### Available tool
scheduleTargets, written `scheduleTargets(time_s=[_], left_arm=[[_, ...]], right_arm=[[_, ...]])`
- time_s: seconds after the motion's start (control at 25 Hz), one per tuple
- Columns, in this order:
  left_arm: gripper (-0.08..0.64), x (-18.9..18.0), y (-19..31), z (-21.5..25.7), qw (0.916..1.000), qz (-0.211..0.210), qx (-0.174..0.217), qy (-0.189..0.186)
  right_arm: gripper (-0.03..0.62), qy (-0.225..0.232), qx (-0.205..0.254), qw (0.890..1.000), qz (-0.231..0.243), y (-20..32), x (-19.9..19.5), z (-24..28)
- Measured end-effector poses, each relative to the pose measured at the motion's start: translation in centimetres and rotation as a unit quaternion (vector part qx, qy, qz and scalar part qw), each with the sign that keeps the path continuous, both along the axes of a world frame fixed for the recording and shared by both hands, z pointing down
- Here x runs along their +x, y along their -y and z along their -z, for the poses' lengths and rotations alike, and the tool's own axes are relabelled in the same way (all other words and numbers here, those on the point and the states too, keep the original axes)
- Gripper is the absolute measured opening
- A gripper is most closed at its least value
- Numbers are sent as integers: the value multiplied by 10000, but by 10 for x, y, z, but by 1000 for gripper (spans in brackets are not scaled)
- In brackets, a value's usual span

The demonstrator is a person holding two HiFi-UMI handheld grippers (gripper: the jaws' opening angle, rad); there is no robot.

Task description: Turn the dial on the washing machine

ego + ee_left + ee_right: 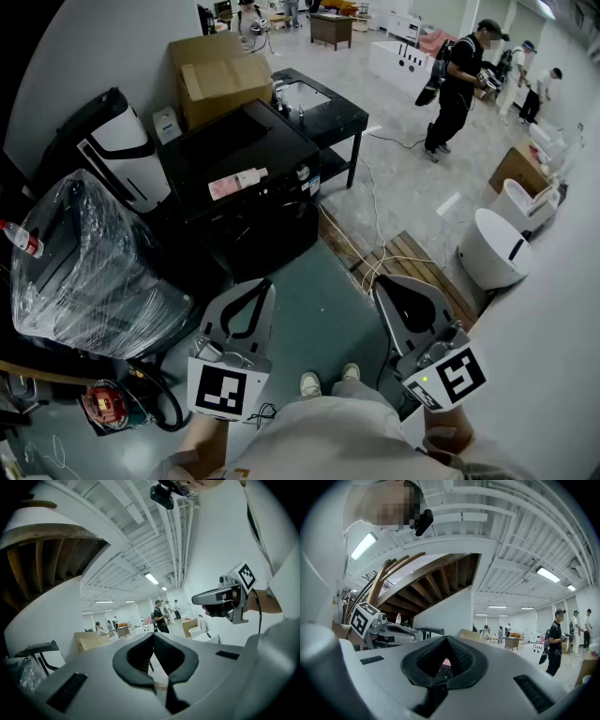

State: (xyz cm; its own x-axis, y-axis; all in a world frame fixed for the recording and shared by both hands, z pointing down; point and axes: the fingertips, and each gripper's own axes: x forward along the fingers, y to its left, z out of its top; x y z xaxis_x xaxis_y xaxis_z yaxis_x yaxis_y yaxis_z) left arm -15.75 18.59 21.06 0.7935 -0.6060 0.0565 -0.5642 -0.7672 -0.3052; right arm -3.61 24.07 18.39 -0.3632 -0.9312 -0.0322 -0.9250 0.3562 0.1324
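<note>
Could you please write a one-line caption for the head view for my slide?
Left gripper and right gripper, both shut and empty, held short of the black washing machine.

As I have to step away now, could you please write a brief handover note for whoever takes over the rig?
Left gripper: shut, empty, held near the body.
Right gripper: shut, empty, alongside it.
Black washing machine stands ahead, untouched; what looks like its dial sits near the top's right front.
Done: nothing yet.
Left: approach, grip the dial, turn it.
</note>
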Motion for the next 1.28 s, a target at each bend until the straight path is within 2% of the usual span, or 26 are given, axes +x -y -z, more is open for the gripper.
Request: scheduleTargets(time_s=[0.16,0.48,0.68,0.72,0.76,0.8,1.12,1.28], left_arm=[[18,-4,7,-3,10000,12,-50,-79],[18,-15,12,-3,9998,56,-100,-156],[18,-16,13,-6,9999,-10,-98,-112],[19,-15,13,-6,9999,-24,-106,-128],[20,-15,13,-6,9998,-32,-131,-153],[18,-14,14,-6,9997,-37,-160,-172],[18,4,27,-2,9999,1,-98,-136],[19,20,33,1,9998,-17,-157,-146]], right_arm=[[28,153,55,9997,-191,4,4,0],[28,156,56,9998,-143,10,-7,1],[31,306,127,9985,-439,8,0,1],[83,366,119,9980,-503,8,3,0],[203,409,106,9976,-551,9,6,0],[241,430,102,9972,-598,10,9,0],[244,180,-69,9975,-686,24,31,-10],[244,687,-197,9958,-564,44,51,-10]])
